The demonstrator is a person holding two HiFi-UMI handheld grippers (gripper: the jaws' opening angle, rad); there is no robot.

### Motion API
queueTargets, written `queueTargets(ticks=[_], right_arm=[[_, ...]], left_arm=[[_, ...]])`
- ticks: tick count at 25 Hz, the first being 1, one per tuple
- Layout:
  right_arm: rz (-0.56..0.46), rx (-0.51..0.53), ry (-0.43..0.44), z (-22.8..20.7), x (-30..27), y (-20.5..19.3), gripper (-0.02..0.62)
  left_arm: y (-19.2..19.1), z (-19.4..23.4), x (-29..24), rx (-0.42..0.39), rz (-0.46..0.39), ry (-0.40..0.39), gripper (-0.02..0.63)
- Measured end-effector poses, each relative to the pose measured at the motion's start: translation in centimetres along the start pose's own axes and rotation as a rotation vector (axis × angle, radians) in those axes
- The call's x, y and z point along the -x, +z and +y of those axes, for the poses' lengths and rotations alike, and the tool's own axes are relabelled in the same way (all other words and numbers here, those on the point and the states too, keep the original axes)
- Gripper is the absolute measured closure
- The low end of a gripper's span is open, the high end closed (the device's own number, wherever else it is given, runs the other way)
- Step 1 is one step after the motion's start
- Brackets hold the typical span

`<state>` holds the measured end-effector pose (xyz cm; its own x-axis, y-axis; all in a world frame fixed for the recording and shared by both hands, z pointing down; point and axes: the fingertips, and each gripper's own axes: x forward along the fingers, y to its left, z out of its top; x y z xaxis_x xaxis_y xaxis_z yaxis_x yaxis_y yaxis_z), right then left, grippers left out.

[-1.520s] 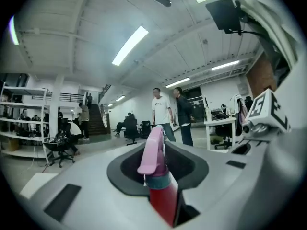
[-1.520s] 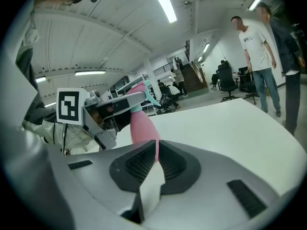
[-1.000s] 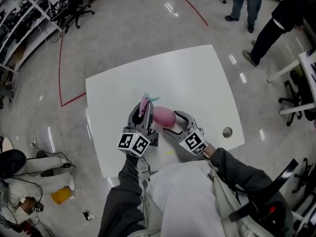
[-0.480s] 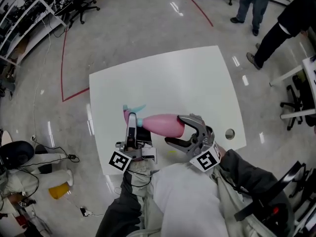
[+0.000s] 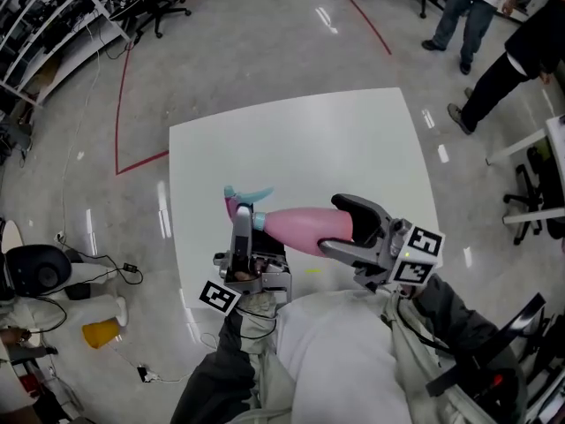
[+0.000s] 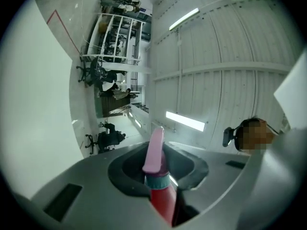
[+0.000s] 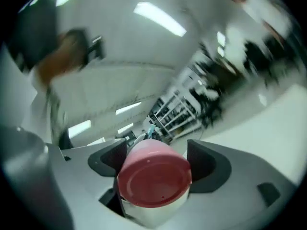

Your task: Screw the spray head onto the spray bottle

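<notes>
A pink spray bottle (image 5: 300, 226) lies level in the air above the white table (image 5: 300, 148), its base to the right. Its pink spray head (image 5: 233, 207), with a teal trigger (image 5: 249, 193) and teal collar (image 5: 259, 221), sits on the neck. My left gripper (image 5: 240, 219) is shut on the spray head; its view shows the head (image 6: 154, 147) and collar (image 6: 157, 180) between the jaws. My right gripper (image 5: 331, 225) straddles the bottle's base, jaws opening. In its view the round base (image 7: 153, 178) fills the space between the pads, which do not visibly press on it.
A small round hole (image 5: 441, 236) is in the table near its right front corner. People (image 5: 494, 69) stand on the floor beyond the table's far right. Office chairs (image 5: 154, 3) and shelving (image 5: 48, 34) line the far left.
The bottle has swung from tilted to level. My right gripper slid right along it to the base and its jaws widened. The left gripper shifted left with the spray head.
</notes>
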<state>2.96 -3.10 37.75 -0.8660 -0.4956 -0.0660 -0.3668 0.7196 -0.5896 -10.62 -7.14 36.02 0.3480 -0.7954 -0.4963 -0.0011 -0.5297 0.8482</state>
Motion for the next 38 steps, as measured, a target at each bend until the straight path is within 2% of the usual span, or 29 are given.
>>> queueTargets(ticks=[1,2,3,4,5,7,9,11,14,19,21,22,24,26,27,28,29,30,33,35,38], right_arm=[[-0.017,-0.23,0.014,-1.0,0.0,0.0,0.21],[-0.056,-0.381,0.018,-1.7,0.2,0.1,0.21],[-0.103,-0.426,0.024,-1.8,0.6,0.5,0.21],[-0.14,-0.372,0.042,-1.2,0.8,1.0,0.21],[-0.155,-0.255,0.069,0.0,0.9,1.6,0.21],[-0.131,0.057,0.109,2.9,0.7,2.5,0.21],[-0.087,0.37,0.089,4.6,0.6,2.9,0.21],[-0.044,0.581,0.052,5.6,0.5,2.7,0.21],[0.014,0.735,0.023,6.2,0.1,1.4,0.209],[0.064,0.823,-0.013,5.5,-0.1,0.2,0.209],[0.062,0.763,-0.008,5.2,-0.1,0.3,0.209],[0.046,0.678,-0.001,5.1,0.0,0.7,0.21],[0.007,0.398,0.022,4.3,0.0,1.8,0.21],[0.013,0.031,0.041,2.4,0.2,1.7,0.209],[0.011,-0.109,0.055,1.7,0.3,1.5,0.209],[-0.008,-0.171,0.069,1.3,0.4,1.5,0.209],[-0.034,-0.146,0.079,1.4,0.3,1.7,0.21],[-0.053,-0.055,0.081,1.8,0.3,1.9,0.209],[-0.036,0.343,0.045,3.7,0.3,1.7,0.209],[0.012,0.553,-0.001,4.2,0.4,0.9,0.209],[0.075,0.747,-0.052,3.9,-0.1,-0.8,0.209]], left_arm=[[-0.1,-0.5,0.0,-0.016,0.009,-0.006,0.508],[-0.2,-0.9,0.1,-0.03,0.019,-0.002,0.508],[-0.3,-1.0,0.2,-0.034,0.023,0.011,0.509],[-0.3,-1.0,0.3,-0.024,0.018,0.026,0.508],[-0.1,-0.8,0.4,-0.001,0.004,0.04,0.508],[0.7,-0.2,0.5,0.067,-0.041,0.061,0.509],[1.6,0.2,0.6,0.112,-0.076,0.076,0.508],[2.0,0.1,0.5,0.118,-0.085,0.081,0.508],[2.2,-0.3,0.1,0.134,-0.095,0.085,0.509],[2.2,-0.2,-0.1,0.131,-0.091,0.081,0.508],[2.2,-0.3,0.0,0.141,-0.097,0.077,0.508],[2.2,-0.5,0.0,0.14,-0.103,0.069,0.508],[2.2,-1.4,-0.1,0.103,-0.103,0.035,0.508],[2.0,-2.5,-0.4,0.029,-0.074,-0.003,0.508],[1.8,-2.8,-0.7,-0.007,-0.056,-0.014,0.508],[1.7,-2.9,-0.8,-0.033,-0.044,-0.014,0.508],[1.7,-2.8,-0.9,-0.042,-0.043,-0.002,0.508],[1.8,-2.4,-0.9,-0.036,-0.051,0.018,0.508],[2.5,-0.9,-0.4,0.028,-0.1,0.091,0.509],[2.7,-0.4,-0.1,0.049,-0.109,0.12,0.509],[2.3,-0.1,-0.3,0.057,-0.083,0.129,0.509]])
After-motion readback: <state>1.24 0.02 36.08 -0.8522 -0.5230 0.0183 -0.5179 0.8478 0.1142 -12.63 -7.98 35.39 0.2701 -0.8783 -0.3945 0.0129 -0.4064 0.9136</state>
